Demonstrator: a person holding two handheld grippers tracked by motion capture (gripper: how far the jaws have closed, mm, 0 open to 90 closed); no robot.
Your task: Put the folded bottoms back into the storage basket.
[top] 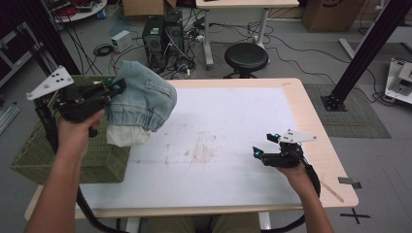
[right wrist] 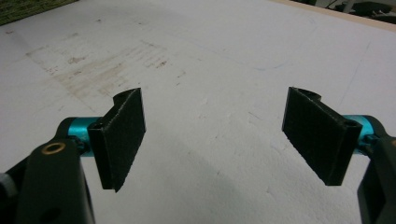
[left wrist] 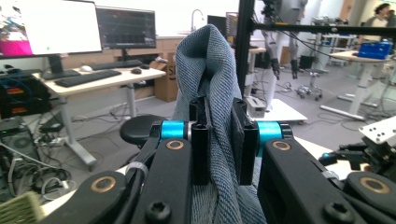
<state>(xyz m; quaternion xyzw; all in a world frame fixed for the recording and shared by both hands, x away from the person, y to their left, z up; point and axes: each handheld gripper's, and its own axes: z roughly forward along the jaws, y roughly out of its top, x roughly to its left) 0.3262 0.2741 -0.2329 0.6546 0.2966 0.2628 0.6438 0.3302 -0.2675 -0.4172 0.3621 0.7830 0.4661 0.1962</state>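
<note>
White-topped bench (top: 228,121): left hand-held gripper (top: 114,88) is clamped on the denim garment (top: 143,97), raised at the bench's left edge beside the wicker basket (top: 68,155), well apart leftward from the right hand-held gripper (top: 265,145), jaws spread, nothing between them.

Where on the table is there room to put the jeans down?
The white mat is bare from the basket on its left across to the right gripper, with faint stains mid-table. The left side is crowded: the left gripper holds the jeans over the basket, with a white cloth beneath.
</note>
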